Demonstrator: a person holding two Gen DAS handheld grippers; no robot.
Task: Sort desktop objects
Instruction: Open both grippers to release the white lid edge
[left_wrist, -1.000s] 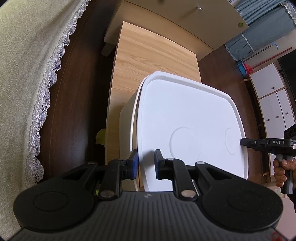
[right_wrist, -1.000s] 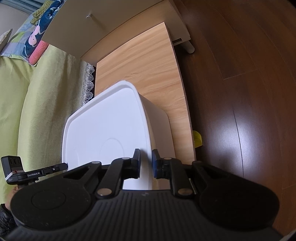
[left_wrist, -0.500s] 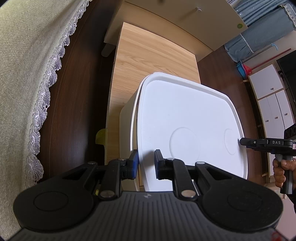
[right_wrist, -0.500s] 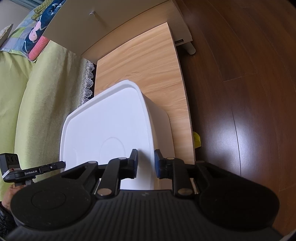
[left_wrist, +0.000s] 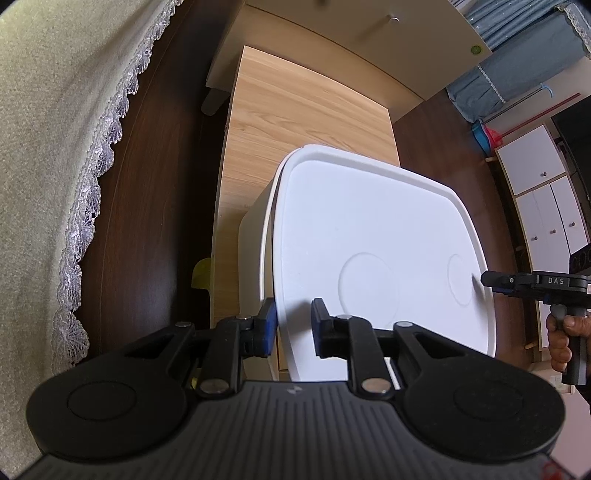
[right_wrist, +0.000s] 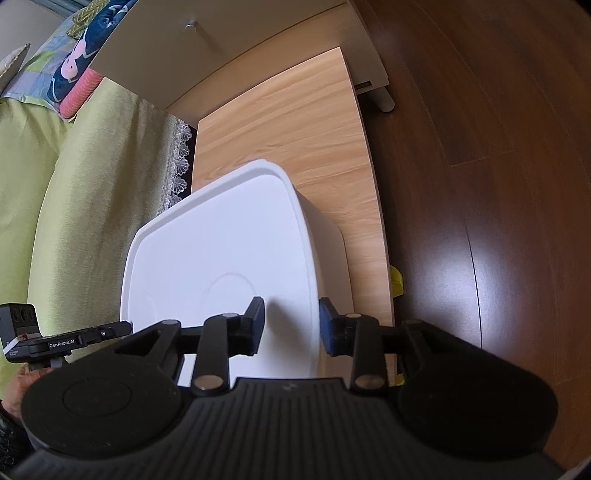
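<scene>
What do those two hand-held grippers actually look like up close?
Both are matte black plastic. The left gripper and the right gripper each have a ribbed body, two round discs, silver pivot pins, and two fingers with blue pads. From the side, the left one reads "GenRobot.AI" and the right one "DAS". Each has a black pistol handle. No cables show, and a dark sleeve is just visible.

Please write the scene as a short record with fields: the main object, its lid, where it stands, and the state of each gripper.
main object: white storage box
lid: white lid lies on the box, covering its top
support: wooden table
left gripper: jaws opening, lid's edge between the pads, not pressed
right gripper: jaws opening, lid's edge between the pads, not pressed
surroundings: dark wood floor; green cover with lace edge beside the table
</scene>
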